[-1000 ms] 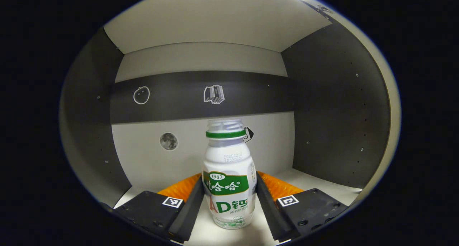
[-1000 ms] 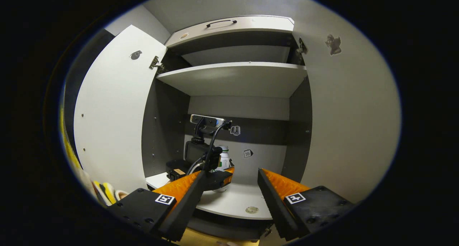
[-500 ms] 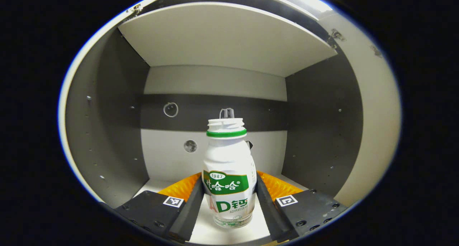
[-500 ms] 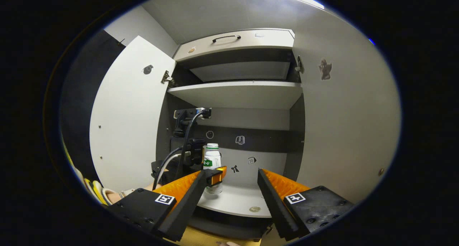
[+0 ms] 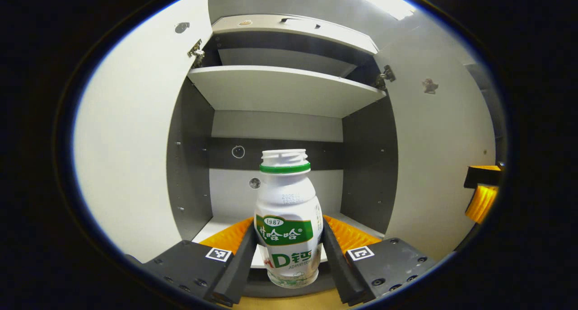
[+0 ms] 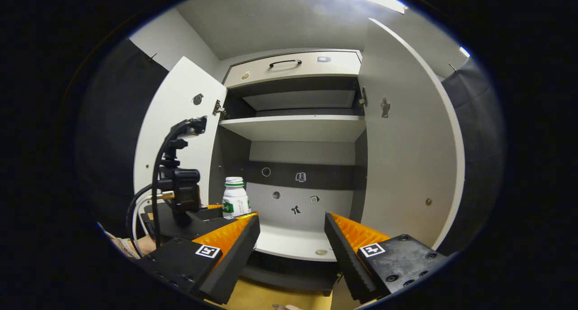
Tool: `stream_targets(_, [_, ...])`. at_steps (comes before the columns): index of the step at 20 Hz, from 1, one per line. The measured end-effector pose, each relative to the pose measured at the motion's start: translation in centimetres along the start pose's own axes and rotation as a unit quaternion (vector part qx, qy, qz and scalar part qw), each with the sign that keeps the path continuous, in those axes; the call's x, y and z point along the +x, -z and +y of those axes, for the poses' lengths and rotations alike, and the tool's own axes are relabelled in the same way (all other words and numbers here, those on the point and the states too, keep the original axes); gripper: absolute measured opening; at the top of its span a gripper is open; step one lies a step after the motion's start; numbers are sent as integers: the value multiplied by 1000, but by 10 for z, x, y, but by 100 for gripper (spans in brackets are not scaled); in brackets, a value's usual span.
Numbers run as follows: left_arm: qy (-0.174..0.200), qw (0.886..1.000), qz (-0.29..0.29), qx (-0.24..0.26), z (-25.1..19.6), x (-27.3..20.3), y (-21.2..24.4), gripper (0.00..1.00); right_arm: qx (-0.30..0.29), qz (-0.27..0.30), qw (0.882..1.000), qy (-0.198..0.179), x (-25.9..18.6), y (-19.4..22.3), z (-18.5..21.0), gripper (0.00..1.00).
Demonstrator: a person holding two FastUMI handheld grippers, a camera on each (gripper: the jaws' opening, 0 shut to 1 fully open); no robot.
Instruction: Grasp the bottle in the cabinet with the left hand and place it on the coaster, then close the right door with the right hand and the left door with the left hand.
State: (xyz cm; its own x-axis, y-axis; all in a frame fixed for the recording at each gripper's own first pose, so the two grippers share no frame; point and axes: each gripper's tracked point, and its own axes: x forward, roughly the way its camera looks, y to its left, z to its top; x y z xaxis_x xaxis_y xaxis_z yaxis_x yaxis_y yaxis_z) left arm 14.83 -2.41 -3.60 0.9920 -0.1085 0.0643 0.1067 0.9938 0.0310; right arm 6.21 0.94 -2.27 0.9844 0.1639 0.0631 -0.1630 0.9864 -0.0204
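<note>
Before an open grey cabinet (image 6: 293, 129), the left claw (image 5: 289, 251) pinches an upright white plastic bottle (image 5: 288, 219), its base partly hidden; the right claw (image 6: 291, 244) gapes, holding nothing.

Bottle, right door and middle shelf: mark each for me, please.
bottle (image 5: 285, 231), left gripper view, on its green label.
right door (image 6: 406, 165), right gripper view, on its inner face.
middle shelf (image 5: 284, 88), left gripper view, on its underside.

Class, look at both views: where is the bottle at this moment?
The bottle is upright between the left gripper's fingers, in front of the open cabinet; the right gripper view shows it left of centre.
</note>
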Motion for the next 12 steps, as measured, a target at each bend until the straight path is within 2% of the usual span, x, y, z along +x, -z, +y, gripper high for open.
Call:
stream_targets(7, [53,999,-6,-4,-30,-85,35,78,-45,24,996,67,-47,13,-16,96])
stream_targets(12, [90,996,-4,-20,-64,-129,101,78,-53,71,991,105,-80,67,-31,96])
